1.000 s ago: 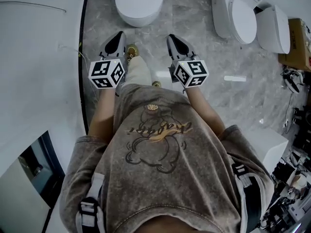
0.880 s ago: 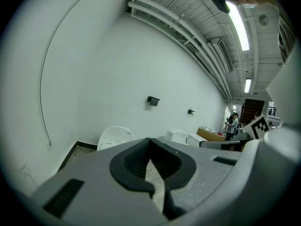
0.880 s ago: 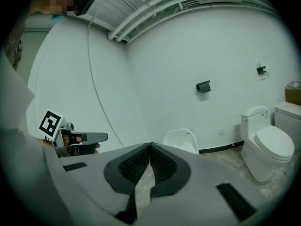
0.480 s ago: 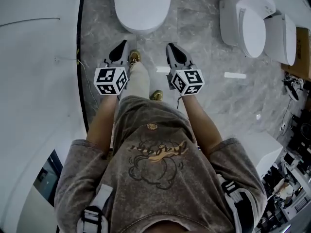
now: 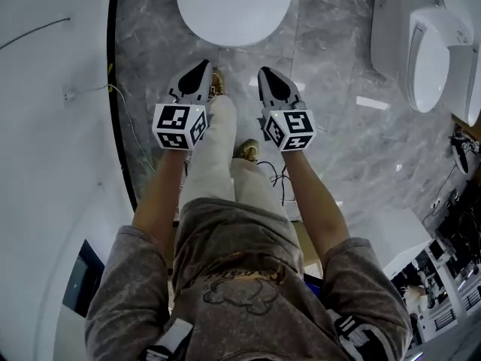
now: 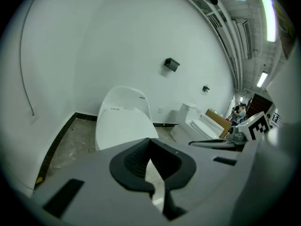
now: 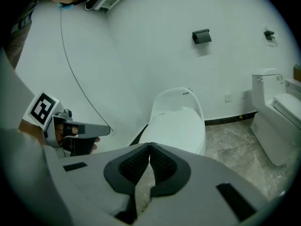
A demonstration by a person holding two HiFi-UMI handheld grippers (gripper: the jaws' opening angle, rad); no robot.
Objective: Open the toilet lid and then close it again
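Toilet lid down, far end cut off; left gripper, right gripper pressed together, empty.

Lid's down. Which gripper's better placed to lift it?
Nearly even: left gripper and right gripper both shut, empty, short of the toilet lid. Slight edge right: open floor beside it, wall crowds the left.

Head camera looks down; 2 gripper cameras face toilet.
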